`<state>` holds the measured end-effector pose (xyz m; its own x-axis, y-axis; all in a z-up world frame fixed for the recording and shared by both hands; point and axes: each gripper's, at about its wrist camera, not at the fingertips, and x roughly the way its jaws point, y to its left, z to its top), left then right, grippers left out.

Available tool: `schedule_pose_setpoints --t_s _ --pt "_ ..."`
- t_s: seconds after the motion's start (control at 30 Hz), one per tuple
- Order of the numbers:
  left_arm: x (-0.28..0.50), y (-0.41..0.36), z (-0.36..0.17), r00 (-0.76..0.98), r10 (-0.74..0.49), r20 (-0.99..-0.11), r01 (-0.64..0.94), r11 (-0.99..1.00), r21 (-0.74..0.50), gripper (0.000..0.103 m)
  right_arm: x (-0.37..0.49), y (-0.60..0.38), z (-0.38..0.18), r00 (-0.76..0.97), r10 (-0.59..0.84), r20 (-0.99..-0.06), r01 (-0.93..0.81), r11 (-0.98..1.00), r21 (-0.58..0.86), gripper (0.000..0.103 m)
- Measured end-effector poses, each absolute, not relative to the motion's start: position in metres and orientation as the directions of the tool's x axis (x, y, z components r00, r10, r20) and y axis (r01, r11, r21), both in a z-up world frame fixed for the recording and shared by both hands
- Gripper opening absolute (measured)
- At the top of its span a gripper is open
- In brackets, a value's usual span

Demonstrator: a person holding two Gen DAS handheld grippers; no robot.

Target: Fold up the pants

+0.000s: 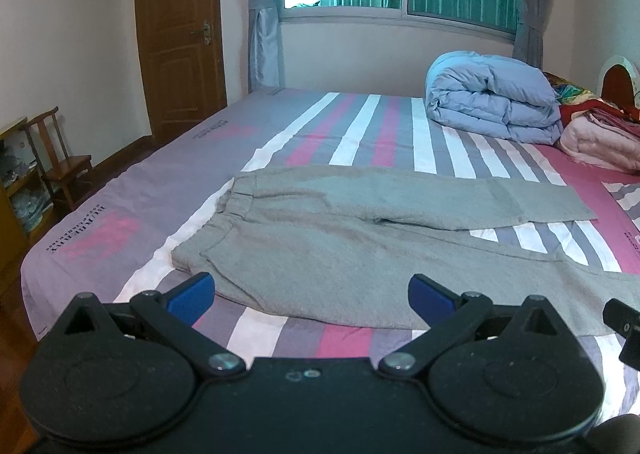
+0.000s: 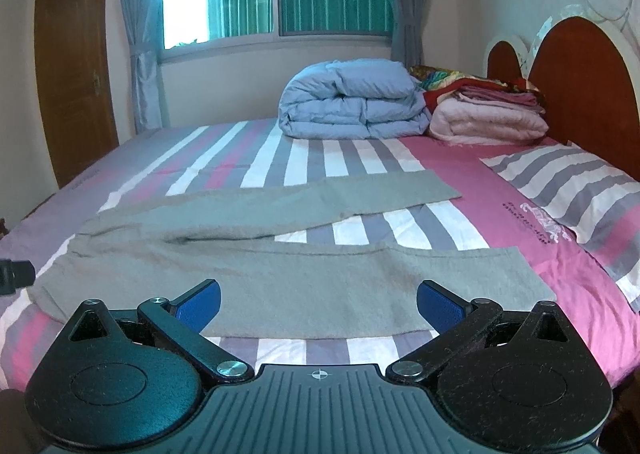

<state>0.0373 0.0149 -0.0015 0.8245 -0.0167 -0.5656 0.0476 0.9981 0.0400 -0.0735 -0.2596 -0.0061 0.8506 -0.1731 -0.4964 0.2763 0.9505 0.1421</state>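
Pants (image 1: pixel 320 254) flat on striped bed (image 1: pixel 360 125)

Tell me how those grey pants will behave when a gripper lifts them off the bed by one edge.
The grey pants lie flat and follow the striped bedsheet, so they are probably floppy and will drape from the pinch. The fabric looks thick and fuzzy, so likely not slippery. The splayed legs would probably swing or drag if only one edge is lifted.
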Motion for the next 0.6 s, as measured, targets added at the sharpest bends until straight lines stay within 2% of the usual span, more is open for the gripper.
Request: schedule_pose_setpoints --t_s 0.6 --pt "0.037 0.013 0.007 0.841 -0.014 -0.541 0.049 0.997 0.051 0.097 -0.075 -0.26 0.011 0.87 -0.169 -0.463 0.273 0.947 0.168 0.103"
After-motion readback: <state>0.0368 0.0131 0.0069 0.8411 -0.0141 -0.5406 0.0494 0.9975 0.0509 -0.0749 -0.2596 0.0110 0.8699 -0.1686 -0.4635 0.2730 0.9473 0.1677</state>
